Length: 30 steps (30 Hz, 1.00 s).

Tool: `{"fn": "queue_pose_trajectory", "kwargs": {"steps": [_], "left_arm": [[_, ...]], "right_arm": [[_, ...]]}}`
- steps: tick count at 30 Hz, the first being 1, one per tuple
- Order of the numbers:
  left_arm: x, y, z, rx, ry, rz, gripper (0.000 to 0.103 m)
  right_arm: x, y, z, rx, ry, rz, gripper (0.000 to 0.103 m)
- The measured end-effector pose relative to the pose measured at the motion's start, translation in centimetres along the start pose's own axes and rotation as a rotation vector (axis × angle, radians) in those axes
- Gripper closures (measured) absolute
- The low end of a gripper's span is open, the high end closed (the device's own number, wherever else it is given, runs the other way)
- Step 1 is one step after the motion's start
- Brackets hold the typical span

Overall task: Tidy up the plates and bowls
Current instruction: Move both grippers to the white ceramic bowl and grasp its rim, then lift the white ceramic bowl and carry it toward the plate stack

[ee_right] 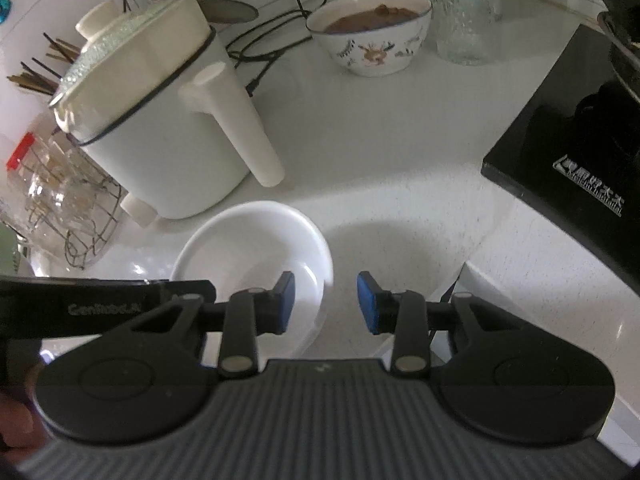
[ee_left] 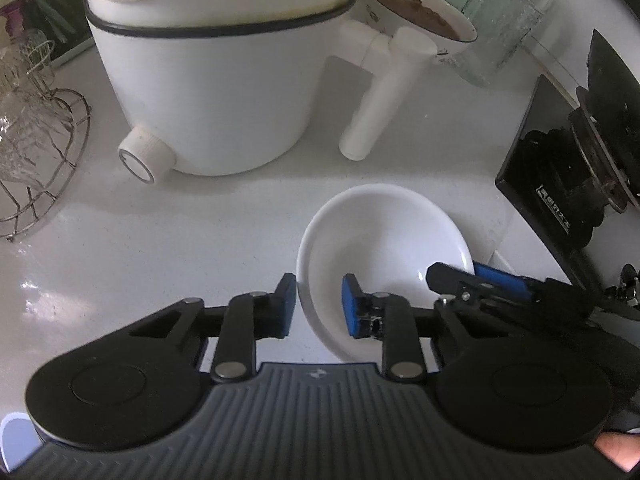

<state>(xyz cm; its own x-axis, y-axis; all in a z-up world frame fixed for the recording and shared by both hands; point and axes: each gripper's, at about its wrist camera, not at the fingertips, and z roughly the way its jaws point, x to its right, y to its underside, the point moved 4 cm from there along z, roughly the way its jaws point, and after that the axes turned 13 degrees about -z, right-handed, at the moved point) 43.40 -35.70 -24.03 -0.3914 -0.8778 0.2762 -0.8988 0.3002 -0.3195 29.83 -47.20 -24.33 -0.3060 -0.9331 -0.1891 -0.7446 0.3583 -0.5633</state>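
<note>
A white bowl [ee_left: 384,248] stands on the white counter [ee_left: 200,240]. My left gripper [ee_left: 319,304] is open, with its jaws on either side of the bowl's near left rim, one finger outside and one inside. My right gripper [ee_right: 326,302] is open too, straddling the bowl's right rim in the right wrist view, where the bowl [ee_right: 248,248] lies at centre left. The right gripper's fingers [ee_left: 472,280] show at the bowl's right edge in the left wrist view. I cannot tell whether any pad touches the bowl.
A white electric pot [ee_left: 208,92] with a long handle [ee_left: 380,100] stands behind the bowl. A patterned bowl of brown food [ee_right: 372,32] and a glass jug [ee_right: 460,8] are further back. A black induction cooker [ee_right: 572,140] is at the right, a wire rack with glassware [ee_left: 36,140] at the left.
</note>
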Motion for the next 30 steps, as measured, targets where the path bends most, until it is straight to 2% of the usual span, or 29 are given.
{"fn": "queue_pose_trajectory", "kwargs": {"steps": [2, 7, 11, 17, 30], "left_arm": [[0.0, 0.1, 0.2, -0.007, -0.001, -0.003, 0.08], [-0.2, 0.4, 0.3, -0.018, 0.012, -0.024, 0.087], [-0.6, 0.4, -0.3, -0.034, 0.026, -0.048, 0.087], [-0.4, 0.3, -2.8, -0.019, 0.05, -0.046, 0.087], [-0.2, -1.1, -10.9, 0.015, 0.1, -0.048, 0.087]], "right_arm": [[0.0, 0.1, 0.3, -0.016, -0.007, 0.004, 0.075], [-0.2, 0.3, 0.6, -0.034, -0.026, -0.008, 0.085], [0.1, 0.3, 0.1, -0.044, -0.052, 0.041, 0.086], [-0.3, -0.1, -1.7, -0.037, -0.06, 0.046, 0.086], [-2.9, -2.6, -7.3, -0.017, -0.109, 0.044, 0.086]]}}
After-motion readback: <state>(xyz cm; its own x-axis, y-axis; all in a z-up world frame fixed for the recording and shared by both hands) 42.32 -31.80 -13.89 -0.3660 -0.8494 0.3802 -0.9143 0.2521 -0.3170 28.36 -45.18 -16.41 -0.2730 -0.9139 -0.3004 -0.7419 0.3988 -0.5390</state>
